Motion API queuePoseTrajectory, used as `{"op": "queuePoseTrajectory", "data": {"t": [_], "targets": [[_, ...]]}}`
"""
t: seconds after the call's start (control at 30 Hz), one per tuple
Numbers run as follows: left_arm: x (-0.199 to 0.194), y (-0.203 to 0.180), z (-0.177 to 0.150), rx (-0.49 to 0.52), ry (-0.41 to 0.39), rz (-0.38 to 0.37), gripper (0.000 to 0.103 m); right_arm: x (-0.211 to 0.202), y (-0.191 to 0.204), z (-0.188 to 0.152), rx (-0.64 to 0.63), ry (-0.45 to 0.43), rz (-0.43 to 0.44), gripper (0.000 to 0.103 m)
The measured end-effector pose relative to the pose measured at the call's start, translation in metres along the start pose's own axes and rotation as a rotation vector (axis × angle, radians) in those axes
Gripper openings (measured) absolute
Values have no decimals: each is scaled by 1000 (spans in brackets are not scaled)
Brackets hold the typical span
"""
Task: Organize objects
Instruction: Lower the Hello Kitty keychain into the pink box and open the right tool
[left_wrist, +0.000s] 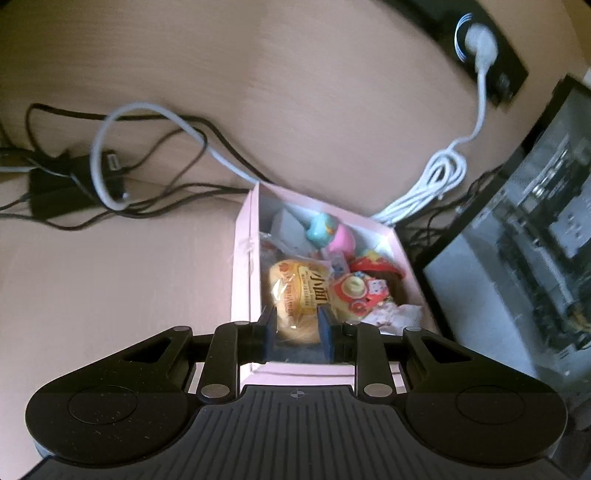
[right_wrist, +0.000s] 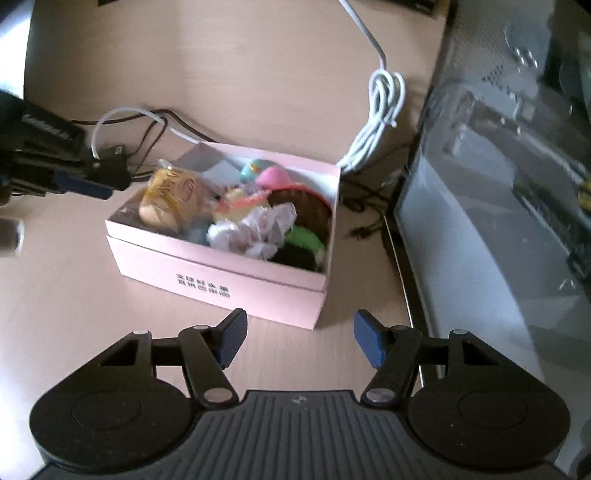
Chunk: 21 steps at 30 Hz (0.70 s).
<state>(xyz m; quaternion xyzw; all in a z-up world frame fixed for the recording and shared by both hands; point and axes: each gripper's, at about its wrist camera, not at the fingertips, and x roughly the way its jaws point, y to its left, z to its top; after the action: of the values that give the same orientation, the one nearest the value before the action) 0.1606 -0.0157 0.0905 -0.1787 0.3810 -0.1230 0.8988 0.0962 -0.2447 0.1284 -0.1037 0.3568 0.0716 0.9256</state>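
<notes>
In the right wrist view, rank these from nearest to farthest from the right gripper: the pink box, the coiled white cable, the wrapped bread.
From the right gripper, whose jaws stand open and hold nothing:
1. pink box, its front wall just ahead of the fingertips.
2. wrapped bread, inside the box at its far left end.
3. coiled white cable, on the desk beyond the box, to the right.

A pale, wood-grain desk (right_wrist: 258, 74) filled most of both views, its surface bare and evenly lit by soft light. Along the desk's right edge stood a computer case (right_wrist: 498, 184) with a clear side panel, its boards and wiring dimly visible through the glare. At the far edge lay a black power strip (left_wrist: 480, 48) with a white plug (left_wrist: 480, 38) seated in it; its white cord (left_wrist: 439, 177) ran down the desk in a loose bundled coil. Toward the far left corner, thin black cables (left_wrist: 166, 155) tangled around a black adapter (left_wrist: 55, 192).
</notes>
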Motion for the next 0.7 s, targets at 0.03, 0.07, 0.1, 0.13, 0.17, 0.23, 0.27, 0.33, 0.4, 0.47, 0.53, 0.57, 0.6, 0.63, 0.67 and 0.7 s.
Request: {"op": "queuePoseTrajectory", "data": {"t": [0.03,0.07,0.1,0.13,0.17,0.23,0.27,0.33,0.4,0.47,0.53,0.57,0.6,0.63,0.67,0.7], "targets": [[8,-2,1,12,13,34,27,3,0,0,-5,-2,-3,64],[12,-2,1,14,14,49,24,6,1,0,-15,-4,-7,64],[15,-2,0,6,13,55,24,10,4,1,-28,-6,-12,64],[14,-2,0,2,10,61,24,13,7,3,-46,-9,-20,64],[13,-3,-1,9,8,77,20,17,10,3,-61,-12,-26,64],[9,-7,-4,46,3,125,16,24,16,6,-86,-13,-34,64],[7,-8,-6,53,6,134,16,27,18,7,-98,-13,-37,64],[-1,-9,-9,51,-2,131,16,31,22,9,-124,-18,-38,64],[-1,-10,-10,63,0,137,16,34,24,10,-135,-18,-32,64],[2,-10,-8,56,6,152,15,38,23,10,-141,-10,-32,64],[-9,-11,-4,0,-41,149,19,37,23,11,-149,-8,-35,64],[-18,-14,-3,10,-82,142,23,35,22,11,-149,-17,-36,64],[-25,-17,-3,45,-112,138,24,31,20,11,-145,-24,-31,64],[-30,-21,-3,86,-124,151,24,28,18,11,-137,-27,-23,64],[-30,-21,-3,106,-118,165,24,26,16,10,-129,-27,-19,64],[-28,-19,-4,116,-100,165,24,25,14,9,-122,-26,-19,64]]}}
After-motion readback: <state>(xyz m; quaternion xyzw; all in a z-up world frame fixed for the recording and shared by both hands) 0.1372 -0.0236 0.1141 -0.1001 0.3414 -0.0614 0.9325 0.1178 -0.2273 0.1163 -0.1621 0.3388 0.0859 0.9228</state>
